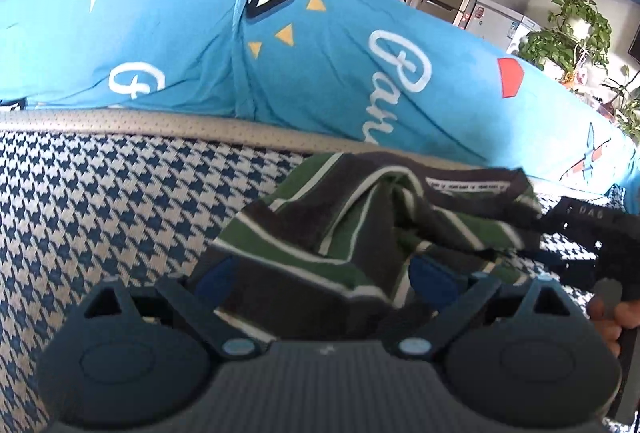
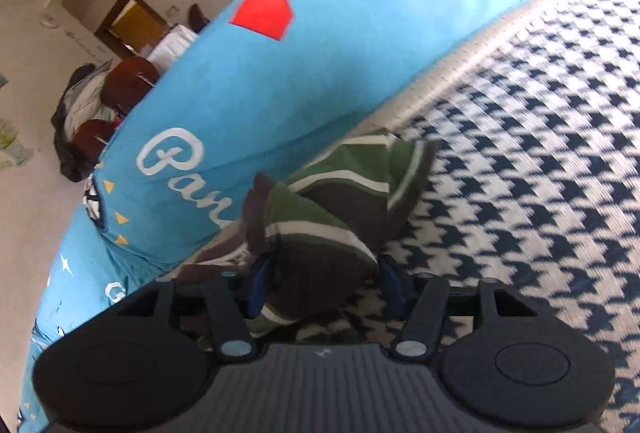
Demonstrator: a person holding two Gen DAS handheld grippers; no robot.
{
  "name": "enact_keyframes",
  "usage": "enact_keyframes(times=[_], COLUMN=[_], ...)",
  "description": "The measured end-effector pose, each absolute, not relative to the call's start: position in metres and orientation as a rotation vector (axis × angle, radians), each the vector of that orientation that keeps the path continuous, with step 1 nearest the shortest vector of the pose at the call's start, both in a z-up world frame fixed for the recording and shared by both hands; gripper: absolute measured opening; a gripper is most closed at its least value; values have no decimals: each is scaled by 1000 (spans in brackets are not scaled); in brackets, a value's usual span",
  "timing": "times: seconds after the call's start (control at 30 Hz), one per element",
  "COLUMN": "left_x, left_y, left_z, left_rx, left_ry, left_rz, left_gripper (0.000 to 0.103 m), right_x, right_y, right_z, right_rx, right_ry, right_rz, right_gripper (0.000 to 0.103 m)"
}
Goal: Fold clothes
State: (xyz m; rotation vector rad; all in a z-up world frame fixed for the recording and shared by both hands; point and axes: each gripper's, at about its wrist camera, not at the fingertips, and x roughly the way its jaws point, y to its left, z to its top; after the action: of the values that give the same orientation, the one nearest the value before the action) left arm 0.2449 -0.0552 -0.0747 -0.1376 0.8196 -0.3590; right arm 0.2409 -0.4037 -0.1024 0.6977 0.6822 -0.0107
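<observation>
A green, charcoal and white striped garment lies bunched on a navy-and-white houndstooth seat cover, close to the grey piped edge where the seat meets a bright blue printed cover with white script lettering, yellow triangles and a red pentagon. In the left wrist view the left gripper has a thick fold of the striped cloth filling the space between its blue-padded fingers, which stand fairly wide apart; whether they actually press on the fabric cannot be told, as the cloth hides the pads' inner faces. The garment's dark neckband with a printed tape strip runs toward the right gripper, seen here as a black mechanism at the cloth's far end, with part of a hand behind it. In the right wrist view the right gripper straddles a rolled lump of the same garment, its blue pads set against either side of the bundle, gripping it above the houndstooth surface.
</observation>
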Motion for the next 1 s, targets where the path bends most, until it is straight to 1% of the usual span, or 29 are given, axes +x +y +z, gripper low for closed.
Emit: enact_keyframes(times=[0.03,0.07,0.33,0.4,0.47,0.6,0.77,1.0], left_x=[245,246,243,242,242,242,239,242], left_y=[-54,-53,-52,-53,-54,-55,-59,-58], left_z=[-77,-79,-87,-89,-90,-91,-93,-98], left_rx=[-141,-145,-135,-126,-123,-107,-35,-1], left_ry=[824,831,855,859,864,866,852,854], left_rz=[-359,-360,-412,-424,-433,-431,-405,-378], left_gripper=[97,96,96,96,96,96,96,96], right_x=[242,243,258,261,262,263,262,263], right_y=[-401,-398,-378,-373,-368,-361,-358,-356], right_z=[-100,-98,-94,-94,-93,-89,-84,-81], right_rx=[686,675,650,643,632,615,628,631], right_ry=[667,651,552,542,528,493,463,451], right_rz=[1,13,104,127,154,194,217,237], right_gripper=[46,46,46,48,52,54,63,65])
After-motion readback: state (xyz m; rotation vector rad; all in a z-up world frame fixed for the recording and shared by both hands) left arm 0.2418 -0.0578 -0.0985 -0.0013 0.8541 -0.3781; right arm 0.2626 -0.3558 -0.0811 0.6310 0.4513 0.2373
